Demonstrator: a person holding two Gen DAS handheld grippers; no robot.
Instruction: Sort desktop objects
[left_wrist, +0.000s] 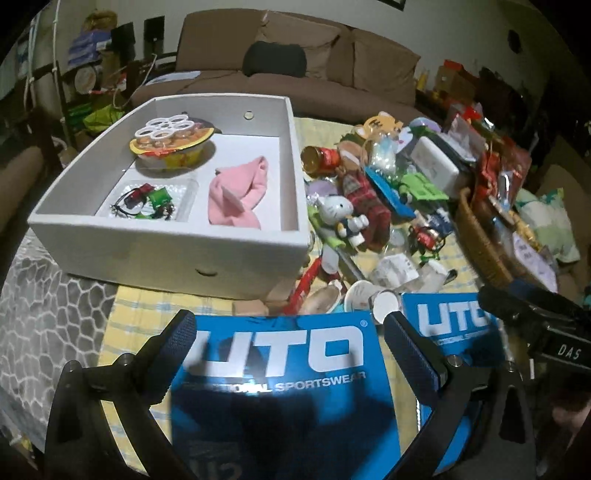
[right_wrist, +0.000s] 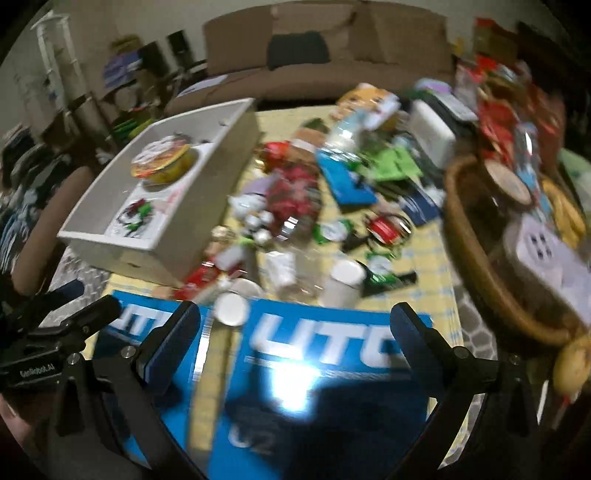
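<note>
2 grippers hang over the near edge of the table w/ nothing held: left gripper (left_wrist: 290, 326) has its jaws spread wide above a blue UTO packet (left_wrist: 280, 373), right gripper (right_wrist: 295, 321) likewise spread above the 2nd blue UTO packet (right_wrist: 332, 354). The sorting box (left_wrist: 177, 254), white w/ dividers, sits far-left and already holds a noodle bowl (left_wrist: 173, 147), a pink cloth (left_wrist: 236, 195) and a tray of small bits (left_wrist: 147, 203). The unsorted pile lies right of the box, between it and the wicker basket (left_wrist: 480, 236). Likely step: pick the next item from the pile, e.g. the white cat figurine (left_wrist: 341, 218), lying just beside the box's right wall. It looks to be on its back, long axis running roughly head-far-left to feet-near-right, head toward the box. To do it well, I'd judge: approach from above, turn the wrist so the jaws close across the body, i.e. across that axis, not along it; keep clear of the red plaid doll (left_wrist: 364, 199) touching it. Right wrist view is motion-blurred, so fine detail there can't be read.
</note>
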